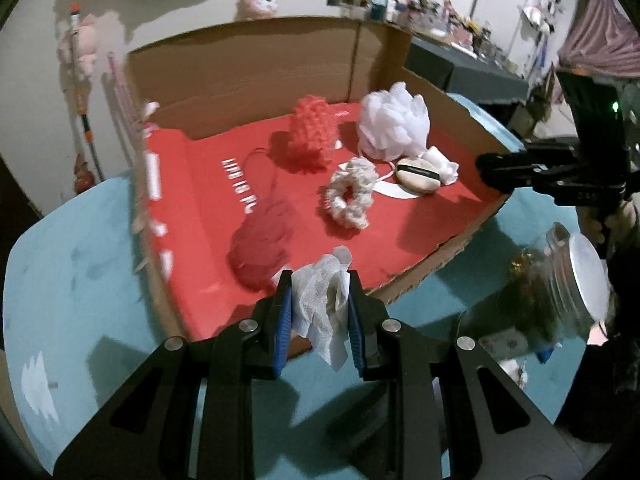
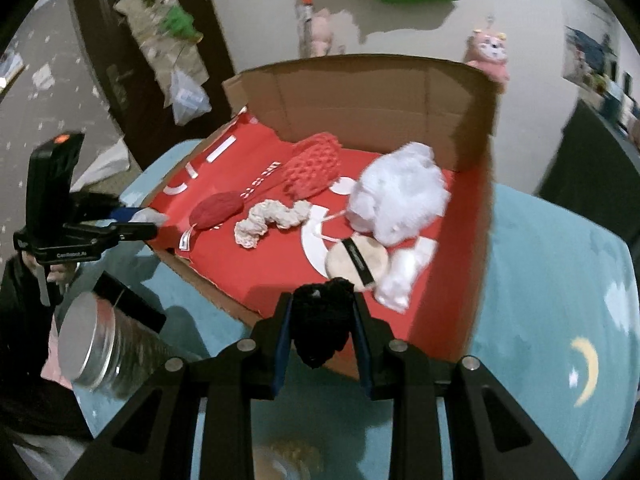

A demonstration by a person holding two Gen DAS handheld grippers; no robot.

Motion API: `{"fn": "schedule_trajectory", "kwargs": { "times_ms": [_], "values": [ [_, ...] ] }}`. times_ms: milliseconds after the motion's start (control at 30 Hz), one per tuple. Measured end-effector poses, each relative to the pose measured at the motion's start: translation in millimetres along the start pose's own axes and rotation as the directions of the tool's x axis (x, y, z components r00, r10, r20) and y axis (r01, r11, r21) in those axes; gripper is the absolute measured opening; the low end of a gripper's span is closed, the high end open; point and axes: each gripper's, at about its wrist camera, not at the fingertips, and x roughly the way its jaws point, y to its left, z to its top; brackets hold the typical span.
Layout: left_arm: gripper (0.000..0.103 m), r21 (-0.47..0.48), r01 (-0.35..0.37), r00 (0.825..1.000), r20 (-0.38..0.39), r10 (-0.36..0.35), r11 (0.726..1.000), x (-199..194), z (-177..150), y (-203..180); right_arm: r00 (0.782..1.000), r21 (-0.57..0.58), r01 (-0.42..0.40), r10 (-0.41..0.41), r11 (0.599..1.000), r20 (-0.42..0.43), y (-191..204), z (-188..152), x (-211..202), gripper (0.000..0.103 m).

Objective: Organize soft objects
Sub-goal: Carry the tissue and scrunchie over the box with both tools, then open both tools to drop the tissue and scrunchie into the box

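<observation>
A: Soft objects, two in transit. Left tool (image 1: 320, 304) is clamped on a crumpled white wipe (image 1: 322, 304), hanging over the near edge of the cardboard box (image 1: 248, 64). Right tool (image 2: 322, 322) is clamped on a black fuzzy piece (image 2: 322, 322), also at the near rim.

B: Which way does the box floor lie from each?

A: Ahead and below both tools. Left one faces the free red floor near the red pouf (image 1: 260, 244); right one faces the corner by the beige powder puff (image 2: 357, 262) and white mesh pouf (image 2: 400, 196). Neither is clearly nearer.

B: Long axis of the loads?

A: Wipe hangs downward between the pads; black piece is lumpy, no clear axis.

B: Anything unclear?

A: Both views are blurred. The glass jar (image 1: 560, 280) on the bench (image 1: 80, 240) has murky contents; whether the black piece is a scrunchie or cloth, cannot tell.
</observation>
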Motion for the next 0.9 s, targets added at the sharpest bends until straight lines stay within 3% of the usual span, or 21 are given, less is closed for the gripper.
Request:
{"fn": "schedule_trajectory", "kwargs": {
  "times_ms": [167, 367, 700, 900],
  "values": [
    [0.023, 0.06, 0.02, 0.997, -0.081, -0.016, 0.998, 28.0, 22.9, -14.8, 0.996, -0.051, -0.048, 0.043, 0.998, -0.082, 9.7, 21.6, 27.2, 0.03],
    [0.023, 0.106, -0.012, 0.983, -0.179, 0.031, 0.994, 60.1, 40.1, -24.7, 0.983, -0.125, -0.066, 0.043, 0.99, -0.18, 24.8, 41.9, 60.5, 0.03],
    [0.023, 0.148, -0.053, 0.963, -0.253, 0.09, 0.988, 84.0, 47.4, -27.0, 0.959, -0.195, -0.041, -0.016, 0.98, -0.281, 32.4, 57.9, 102.2, 0.03],
    [0.023, 0.158, -0.074, 0.96, -0.255, 0.113, 0.985, 88.0, 48.6, -25.6, 0.954, -0.237, -0.012, -0.06, 0.971, -0.292, 35.9, 61.8, 114.0, 0.03]
  ]
}}
